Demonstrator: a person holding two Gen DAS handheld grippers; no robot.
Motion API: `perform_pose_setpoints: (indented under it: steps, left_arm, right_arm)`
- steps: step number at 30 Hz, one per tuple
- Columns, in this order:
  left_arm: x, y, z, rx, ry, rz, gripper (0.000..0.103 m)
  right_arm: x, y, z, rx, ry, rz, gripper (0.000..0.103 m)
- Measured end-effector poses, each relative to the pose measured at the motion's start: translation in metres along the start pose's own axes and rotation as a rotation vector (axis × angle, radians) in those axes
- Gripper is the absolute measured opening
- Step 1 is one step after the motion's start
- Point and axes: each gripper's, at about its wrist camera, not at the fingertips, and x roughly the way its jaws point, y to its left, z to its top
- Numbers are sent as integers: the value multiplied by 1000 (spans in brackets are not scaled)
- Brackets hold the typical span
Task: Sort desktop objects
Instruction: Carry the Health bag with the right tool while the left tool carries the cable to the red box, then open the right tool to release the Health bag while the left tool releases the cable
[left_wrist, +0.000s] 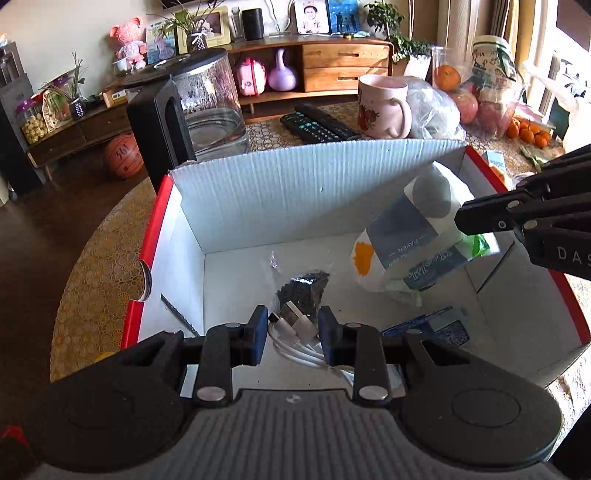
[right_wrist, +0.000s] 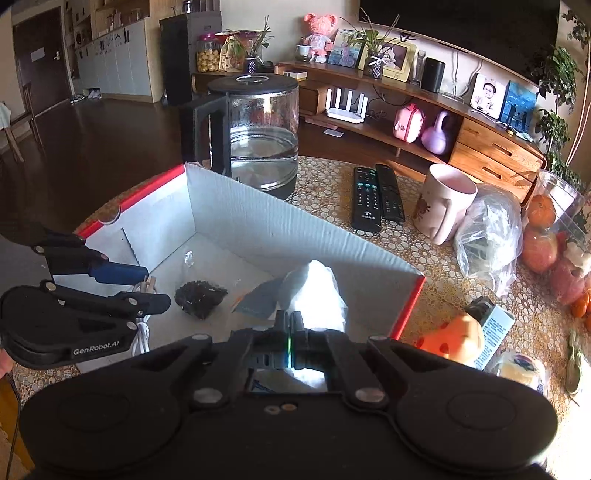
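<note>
Box (left_wrist: 295, 192), white card, red-edged, open-topped, on table (right_wrist: 424, 240) at near edge; serves as collecting bin. Contents: dark granule bag (left_wrist: 303, 291) mid-floor; blue carton (left_wrist: 439, 325) at right wall. Left gripper (left_wrist: 293, 328), jaws partly apart around coiled white cable (left_wrist: 295, 339), low inside, apparently setting it down. Right gripper (right_wrist: 291, 332), jaws nearly closed, pinching tissue pack (left_wrist: 417, 236) by its wrapper, hung above right half for dropping.
</note>
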Motion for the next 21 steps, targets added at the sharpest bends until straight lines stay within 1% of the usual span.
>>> perform_pose_setpoints:
  steps: [5,10,12,14,18,19,20,21]
  left_arm:
    - [14,-2,2,27,55,22,28]
    - [28,-1,4,40,127,28,28]
    - [32,-1,4,37,142,33,28]
    - [32,0,5,33,153,28,28]
    - [35,-1,7,57,195,36,28]
    - [35,-2,7,60,196,34,28]
    - [35,-2,7,60,197,33,28]
    - [33,-2,7,56,197,30,28]
  right_arm:
    - [13,5,8,-22,30,6,1]
    - [20,8,16,-29,34,7,2]
    - [21,7,19,-33,33,-5,8]
    - [22,5,19,-33,34,-6,16]
    - [22,-4,19,-15,32,-4,20]
    - [21,-6,18,-6,31,0,24]
    - [19,-8,17,1,29,3,31]
    - [17,-10,16,6,26,8,34]
